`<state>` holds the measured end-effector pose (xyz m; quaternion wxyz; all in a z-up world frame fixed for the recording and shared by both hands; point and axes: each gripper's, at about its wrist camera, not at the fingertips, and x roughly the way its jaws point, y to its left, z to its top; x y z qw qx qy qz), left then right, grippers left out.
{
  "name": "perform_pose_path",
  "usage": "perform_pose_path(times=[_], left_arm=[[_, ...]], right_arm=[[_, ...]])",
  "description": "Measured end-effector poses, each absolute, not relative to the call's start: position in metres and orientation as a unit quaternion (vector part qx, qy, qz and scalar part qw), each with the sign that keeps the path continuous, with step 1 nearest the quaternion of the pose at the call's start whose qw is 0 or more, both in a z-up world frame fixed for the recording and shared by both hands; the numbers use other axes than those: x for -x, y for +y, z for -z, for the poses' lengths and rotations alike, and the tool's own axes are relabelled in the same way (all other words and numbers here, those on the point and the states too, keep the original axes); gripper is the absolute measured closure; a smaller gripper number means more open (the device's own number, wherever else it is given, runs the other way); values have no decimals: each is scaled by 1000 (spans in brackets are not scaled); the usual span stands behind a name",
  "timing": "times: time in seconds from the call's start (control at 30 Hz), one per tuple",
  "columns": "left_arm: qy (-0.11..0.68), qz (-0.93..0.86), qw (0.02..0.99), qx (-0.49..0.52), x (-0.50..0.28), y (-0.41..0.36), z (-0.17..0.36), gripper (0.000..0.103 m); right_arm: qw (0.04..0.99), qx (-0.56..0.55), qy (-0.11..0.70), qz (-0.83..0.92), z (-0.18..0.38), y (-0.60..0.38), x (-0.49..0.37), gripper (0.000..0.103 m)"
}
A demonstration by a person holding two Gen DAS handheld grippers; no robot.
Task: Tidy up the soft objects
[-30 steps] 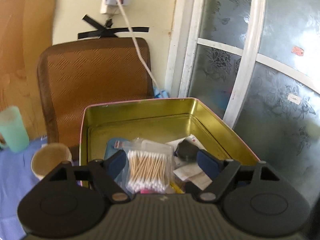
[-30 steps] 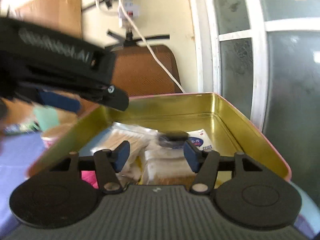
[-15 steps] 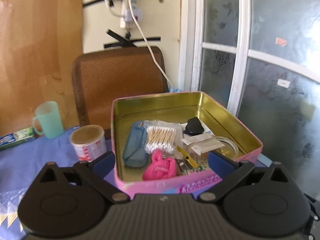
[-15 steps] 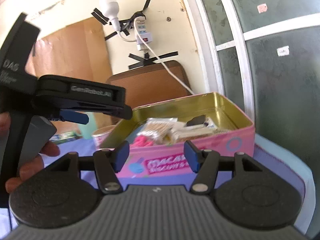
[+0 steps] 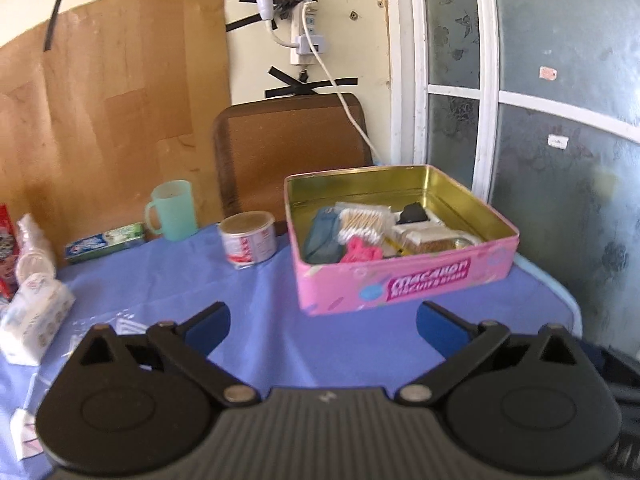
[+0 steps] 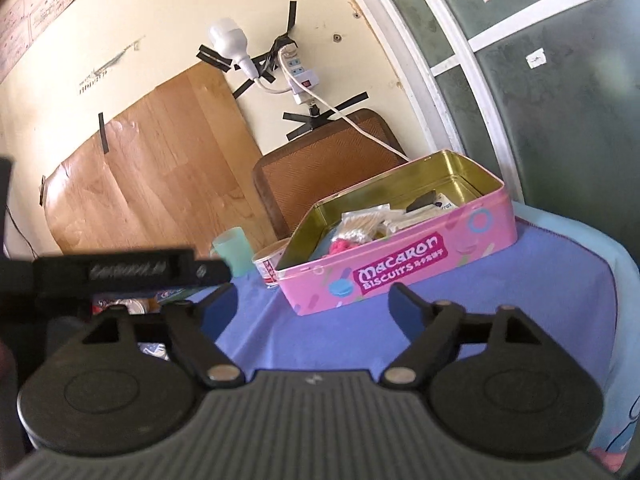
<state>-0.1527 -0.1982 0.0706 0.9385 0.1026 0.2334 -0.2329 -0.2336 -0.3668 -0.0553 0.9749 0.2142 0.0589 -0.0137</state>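
Both grippers hung empty, the left gripper (image 5: 322, 326) spread wide, the right gripper (image 6: 312, 306) opening, as the light, squashy tissue pack (image 5: 34, 316) lay far left on the counter (image 5: 260, 280), best pinched across its middle.

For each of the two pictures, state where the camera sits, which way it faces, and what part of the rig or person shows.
Left wrist: on the left gripper, jaws wide, empty, facing the pink tin across the blue cloth.
Right wrist: on the right gripper, jaws opening, empty, tilted view; the left gripper's body crosses its left.
Shared: tin, green cup.
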Motion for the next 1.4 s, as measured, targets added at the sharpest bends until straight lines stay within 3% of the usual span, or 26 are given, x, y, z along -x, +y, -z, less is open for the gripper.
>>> perform_pose_path(times=[0.27, 1.4], left_arm=[[210, 181, 955, -103, 163, -168, -65, 0], [240, 139, 951, -135, 170, -169, -34, 0]], right_arm=[[972, -224, 69, 16, 63, -352, 222, 0], [967, -247, 52, 32, 64, -358, 228, 0]])
